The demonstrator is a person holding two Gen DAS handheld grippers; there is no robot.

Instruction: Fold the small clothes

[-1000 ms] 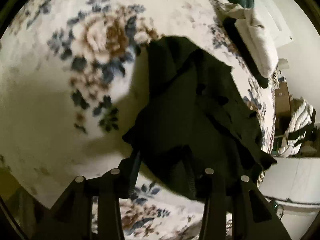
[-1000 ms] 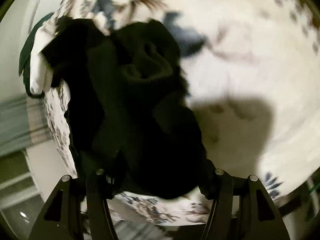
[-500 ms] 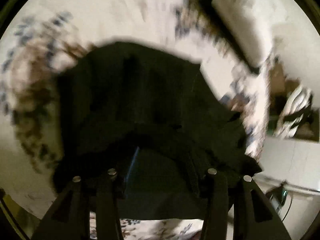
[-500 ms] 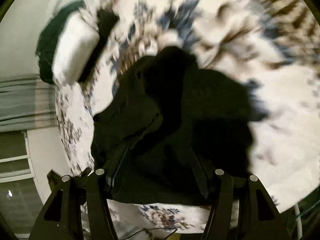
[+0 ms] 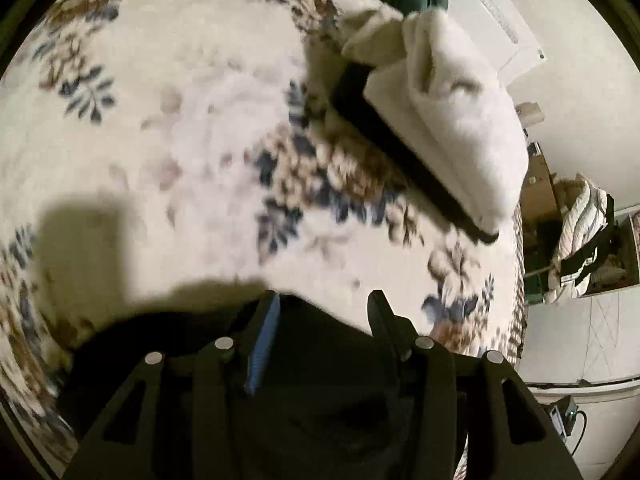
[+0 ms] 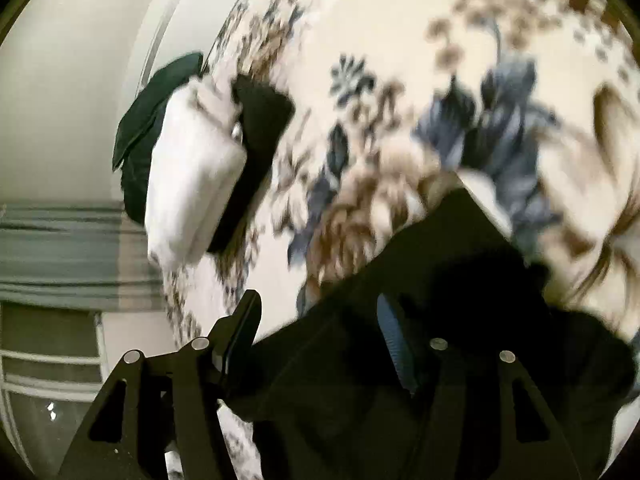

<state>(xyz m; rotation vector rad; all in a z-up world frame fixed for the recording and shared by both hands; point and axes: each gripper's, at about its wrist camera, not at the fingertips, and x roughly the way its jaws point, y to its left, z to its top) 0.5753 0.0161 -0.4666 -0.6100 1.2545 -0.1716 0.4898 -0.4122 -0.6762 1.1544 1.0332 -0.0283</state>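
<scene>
A small black garment (image 5: 320,364) lies on the floral bedspread (image 5: 180,120), low in the left wrist view, under and between my left gripper's (image 5: 324,304) fingers. The left jaws stand apart, open over the cloth. In the right wrist view the same black garment (image 6: 440,280) lies bunched at the lower right. My right gripper (image 6: 316,308) is open, its jaws wide apart; the right finger is over the cloth, the left finger over the bedspread (image 6: 400,40).
A stack of folded clothes, white (image 5: 452,112) on black (image 5: 400,148) with a dark green piece behind, sits at the bed's far edge; it also shows in the right wrist view (image 6: 192,176). Bed edge and room clutter (image 5: 584,236) lie to the right.
Both grippers held the black garment lifted and spread. It now lies on the bed and both grippers have opened and drawn back, with the folded stack closer in view.
</scene>
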